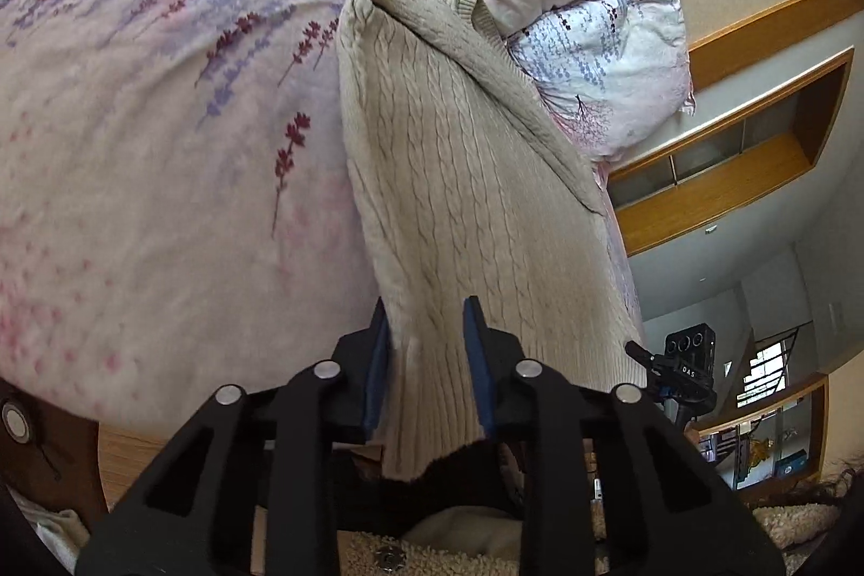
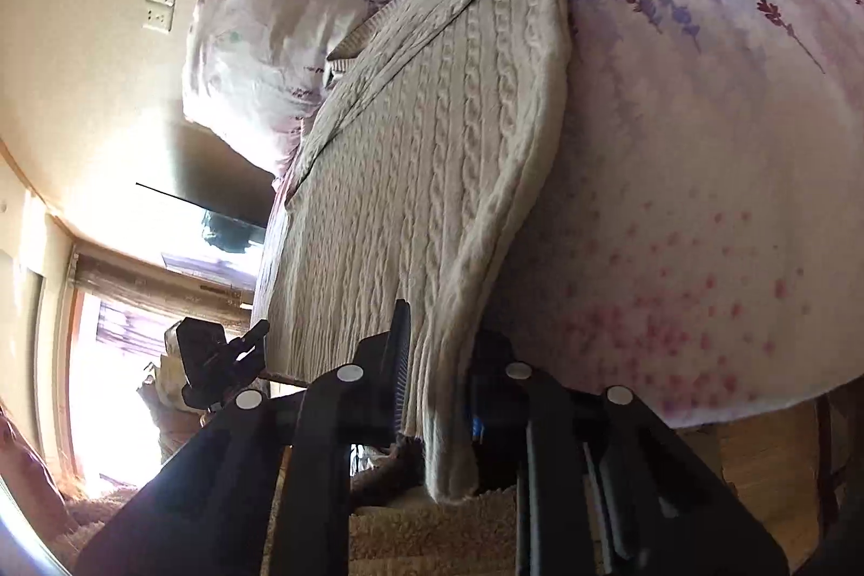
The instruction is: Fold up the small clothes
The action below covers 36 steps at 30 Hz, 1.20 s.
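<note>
A cream cable-knit sweater (image 1: 453,176) lies stretched along the bed's edge, its far end bunched near the pillows. My left gripper (image 1: 426,333) is shut on the sweater's ribbed hem, which hangs down between the blue pads. In the right wrist view the same sweater (image 2: 432,155) runs up the bed, and my right gripper (image 2: 437,338) is shut on the hem's other corner, with a sleeve cuff (image 2: 451,468) hanging below the fingers. The other gripper shows at the left (image 2: 216,354).
The bed has a pink and lavender floral cover (image 1: 162,144). Two pillows (image 1: 610,52) lie at the sweater's far end. A wooden headboard shelf (image 1: 756,155) stands behind. A fluffy beige rug (image 2: 410,533) lies on the floor below.
</note>
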{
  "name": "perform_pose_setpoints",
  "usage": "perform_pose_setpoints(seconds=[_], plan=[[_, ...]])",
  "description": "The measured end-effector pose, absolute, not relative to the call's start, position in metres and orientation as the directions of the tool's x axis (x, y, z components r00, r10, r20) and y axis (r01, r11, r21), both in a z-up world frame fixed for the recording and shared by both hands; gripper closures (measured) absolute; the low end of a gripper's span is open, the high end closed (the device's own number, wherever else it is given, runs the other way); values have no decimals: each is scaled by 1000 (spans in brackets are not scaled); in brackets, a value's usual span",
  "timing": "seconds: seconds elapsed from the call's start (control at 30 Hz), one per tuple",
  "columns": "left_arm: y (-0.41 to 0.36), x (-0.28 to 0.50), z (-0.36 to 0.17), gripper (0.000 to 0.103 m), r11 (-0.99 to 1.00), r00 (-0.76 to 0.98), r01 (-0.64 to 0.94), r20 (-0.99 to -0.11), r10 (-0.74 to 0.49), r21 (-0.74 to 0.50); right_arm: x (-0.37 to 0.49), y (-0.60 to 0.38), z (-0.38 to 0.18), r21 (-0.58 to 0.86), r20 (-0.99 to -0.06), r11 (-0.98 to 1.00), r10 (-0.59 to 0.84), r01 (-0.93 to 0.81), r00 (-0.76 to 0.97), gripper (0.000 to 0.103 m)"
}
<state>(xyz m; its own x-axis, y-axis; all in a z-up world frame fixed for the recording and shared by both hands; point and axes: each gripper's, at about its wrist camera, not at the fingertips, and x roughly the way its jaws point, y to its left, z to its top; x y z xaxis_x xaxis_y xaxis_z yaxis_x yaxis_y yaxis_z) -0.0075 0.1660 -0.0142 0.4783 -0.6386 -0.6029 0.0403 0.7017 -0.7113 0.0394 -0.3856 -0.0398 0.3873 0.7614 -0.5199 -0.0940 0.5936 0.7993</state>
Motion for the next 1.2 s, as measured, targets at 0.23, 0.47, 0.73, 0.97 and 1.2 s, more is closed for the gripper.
perform_pose_setpoints(seconds=[0.23, 0.47, 0.73, 0.97, 1.2], plan=[[150, -16, -11, 84, 733, 447, 65, -637, -628, -677, 39, -371, -27, 769, -538, 619, 760, -156, 366, 85], [143, -14, -7, 96, 770, 446, 76, -669, -595, -634, 37, -370, -26, 732, -558, 657, 731, -182, 393, 94], [159, -4, 32, 97, 811, 587, 114, -620, -521, -573, 36, -386, 16, 666, -447, 697, 659, -266, 606, 95], [171, 23, 62, 97, 829, 685, 119, -559, -467, -547, 45, -395, 43, 610, -346, 738, 576, -289, 741, 96], [176, 66, 85, 97, 849, 744, 92, -531, -406, -521, 68, -379, 82, 461, -284, 831, 472, -313, 835, 96]])
